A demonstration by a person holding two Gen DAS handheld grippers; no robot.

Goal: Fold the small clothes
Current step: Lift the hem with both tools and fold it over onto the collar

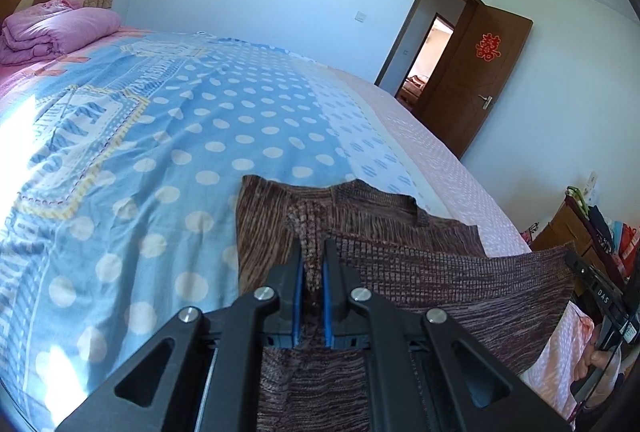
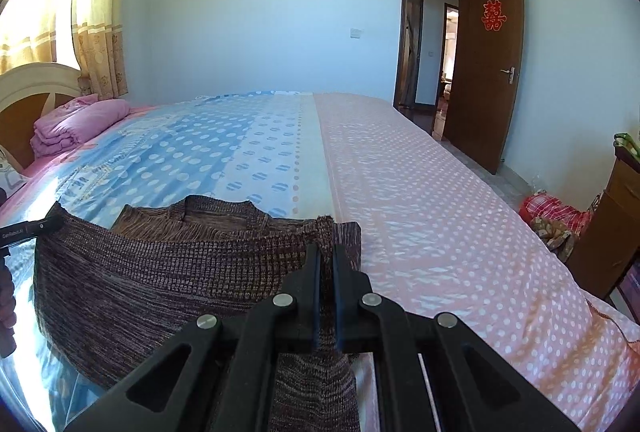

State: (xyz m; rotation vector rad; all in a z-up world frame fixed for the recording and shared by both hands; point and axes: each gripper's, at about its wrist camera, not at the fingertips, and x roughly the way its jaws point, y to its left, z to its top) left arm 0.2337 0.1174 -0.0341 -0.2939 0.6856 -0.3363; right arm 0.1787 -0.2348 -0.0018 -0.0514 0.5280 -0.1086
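1. Brown knit sweater spread near the edge of bed, lower part lifted off the sheet and raised toward the neckline, hem held taut between both tools.
2. Left gripper clamped on one hem corner of the sweater: blue-lined fingers nearly together, a bunched strip of knit pinched between them, more fabric hanging down past the jaws toward the lens.
3. Right gripper clamped on the opposite hem corner, pads pressed close with the knit squeezed in the narrow gap and draping below.
4. Sweater's ribbed neckline lying flat on the blue polka-dot sheet, beyond the raised hem; garment straddling the seam where blue meets the pink dotted sheet.
5. From the right wrist, left tool's tip visible at the far left, touching the stretched hem corner; white lettering on its black body, too small and blurred to read for certain.
6. From the left wrist, right tool seen at the far right edge, white letters "DAS" legible on its black body, other small labels beside it unreadable.
7. Red double-happiness paper cutout stuck on the open brown door.
8. Large pale block lettering woven into the blue sheet at left, distorted and not legible.
9. Folded pink quilt by the headboard, well apart from the sweater.
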